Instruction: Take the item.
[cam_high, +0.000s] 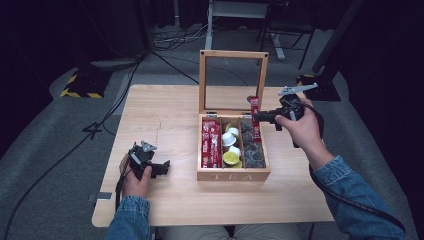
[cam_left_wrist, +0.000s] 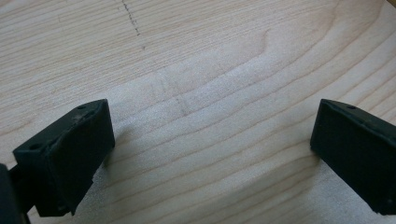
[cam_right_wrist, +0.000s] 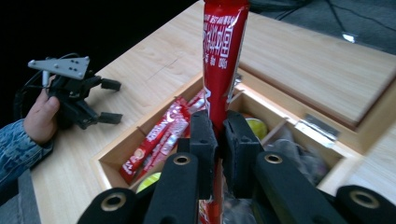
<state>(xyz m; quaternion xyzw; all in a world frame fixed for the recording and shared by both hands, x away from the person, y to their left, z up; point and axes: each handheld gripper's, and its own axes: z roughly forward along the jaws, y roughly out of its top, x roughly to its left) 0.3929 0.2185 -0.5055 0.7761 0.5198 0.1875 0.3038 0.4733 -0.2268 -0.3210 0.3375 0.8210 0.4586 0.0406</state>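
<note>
The red stick sachet (cam_right_wrist: 223, 56) is long, narrow and glossy, printed with white lettering down its face, its foil catching the light; it stands nearly upright in the right hand-held gripper (cam_right_wrist: 219, 140), whose black foam-like pads are pressed together on its lower part. In the high view that right hand-held gripper (cam_high: 257, 118) holds the sachet (cam_high: 255, 117) above the right rear corner of the wooden tea box (cam_high: 233, 174), just in front of the raised lid (cam_high: 233, 82), a pale wood frame around a clear pane that stands upright on two small metal hinges. The box has three lengthwise compartments: the left holds more red sachets (cam_high: 211, 145), the middle holds small round cups (cam_high: 231, 147) in white and yellow-green, the right holds dark wrinkled packets (cam_high: 251, 150). Letters reading TEA are stamped on its front wall. The box sits right of the centre of a light, straight-grained wooden table (cam_high: 165, 120), with broad bare surface to its left and a narrower strip to its right before the table edge. The left hand-held gripper (cam_high: 162, 169) rests low over the table near the front left, well apart from the box; its blocky black jaws stand spread with bare wood grain between them (cam_left_wrist: 210, 140). Denim sleeves (cam_high: 357, 200) cover both forearms.
</note>
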